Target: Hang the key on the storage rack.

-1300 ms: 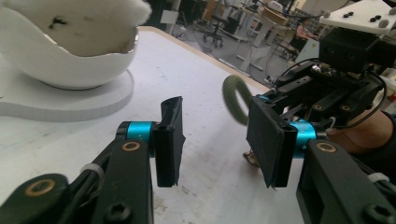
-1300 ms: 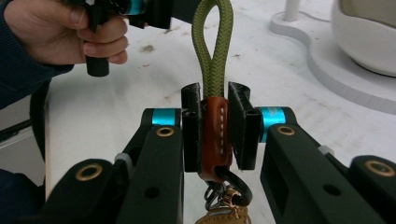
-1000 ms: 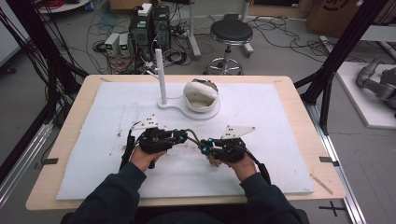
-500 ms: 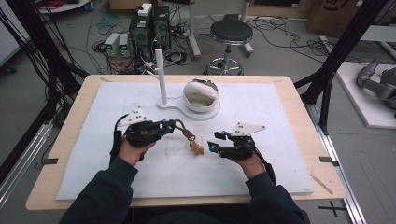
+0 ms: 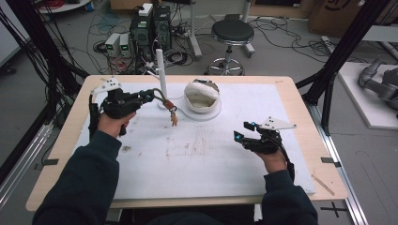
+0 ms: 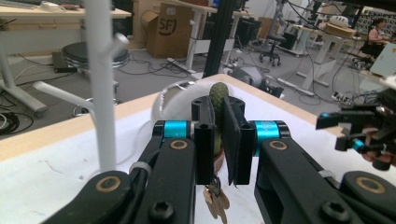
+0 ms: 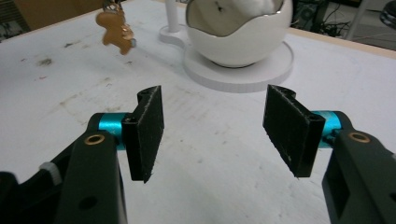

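A white mat (image 5: 202,154) covers the wooden table (image 5: 305,117); beyond it the floor carries cables, computer boxes and a stool (image 5: 231,33). Your left gripper (image 5: 149,97) is raised near the white stand (image 5: 162,75), its jaws pressed tight on a green cord loop (image 6: 216,100) from which a gingerbread-man charm (image 5: 174,119) dangles clear of the mat, just in front of the stand's base. In the left gripper view one of the stand's short side pegs (image 6: 116,44) lies up and to the left of the loop. The egg-shaped bowl (image 5: 202,96) sits on its round base beside the stand. Your right gripper (image 5: 244,131) hovers well apart over the near right of the mat, jaws spread wide and empty. The step in hand appears to be carrying the charm to the stand for hanging; the next move likely calls for lifting the loop above a peg, lowering it over the tip, and only then releasing.
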Tool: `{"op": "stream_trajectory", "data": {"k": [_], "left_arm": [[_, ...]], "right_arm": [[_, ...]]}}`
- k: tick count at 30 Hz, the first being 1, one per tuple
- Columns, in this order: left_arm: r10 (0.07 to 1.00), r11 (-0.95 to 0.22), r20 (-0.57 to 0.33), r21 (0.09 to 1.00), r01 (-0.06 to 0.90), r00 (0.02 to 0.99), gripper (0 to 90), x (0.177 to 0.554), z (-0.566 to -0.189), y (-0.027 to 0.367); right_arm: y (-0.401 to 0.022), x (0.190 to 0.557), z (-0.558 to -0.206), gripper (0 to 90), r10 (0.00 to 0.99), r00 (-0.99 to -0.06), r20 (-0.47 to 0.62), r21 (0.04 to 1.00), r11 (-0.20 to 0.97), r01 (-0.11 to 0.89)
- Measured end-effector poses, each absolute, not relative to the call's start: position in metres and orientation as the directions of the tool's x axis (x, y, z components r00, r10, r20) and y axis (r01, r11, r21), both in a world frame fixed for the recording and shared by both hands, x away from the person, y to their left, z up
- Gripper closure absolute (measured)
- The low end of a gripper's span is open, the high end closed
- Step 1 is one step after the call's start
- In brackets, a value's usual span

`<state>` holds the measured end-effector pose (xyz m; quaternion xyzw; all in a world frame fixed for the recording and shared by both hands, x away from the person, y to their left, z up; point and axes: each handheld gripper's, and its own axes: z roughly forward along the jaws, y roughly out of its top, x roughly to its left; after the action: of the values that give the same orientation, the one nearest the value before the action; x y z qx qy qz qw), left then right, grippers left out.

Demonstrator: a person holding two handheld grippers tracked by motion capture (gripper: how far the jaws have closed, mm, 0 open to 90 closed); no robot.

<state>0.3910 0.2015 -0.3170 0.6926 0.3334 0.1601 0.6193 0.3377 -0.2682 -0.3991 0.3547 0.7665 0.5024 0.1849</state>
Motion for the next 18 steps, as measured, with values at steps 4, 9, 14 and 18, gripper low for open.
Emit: {"op": "stream_trajectory", "data": {"k": [4, 9, 14, 18], "left_arm": [[0.667, -0.013, -0.190, 0.964, 0.265, 0.721, 82.8, 0.408, -0.300, 0.205], [0.679, -0.031, -0.185, 0.960, 0.280, 0.711, 82.8, 0.431, -0.285, 0.207], [0.689, -0.043, -0.201, 0.948, 0.317, 0.696, 82.8, 0.451, -0.285, 0.208], [0.706, -0.051, -0.203, 0.941, 0.336, 0.678, 82.7, 0.463, -0.285, 0.207]], "right_arm": [[-0.273, 0.338, -0.399, 39.0, 0.736, -0.673, 0.068, 0.904, 0.240, 0.353], [-0.273, 0.338, -0.400, 39.0, 0.734, -0.677, 0.054, 0.900, 0.259, 0.352], [-0.275, 0.337, -0.400, 39.0, 0.737, -0.674, 0.051, 0.901, 0.257, 0.349], [-0.277, 0.336, -0.402, 39.0, 0.740, -0.671, 0.058, 0.899, 0.254, 0.357]]}}
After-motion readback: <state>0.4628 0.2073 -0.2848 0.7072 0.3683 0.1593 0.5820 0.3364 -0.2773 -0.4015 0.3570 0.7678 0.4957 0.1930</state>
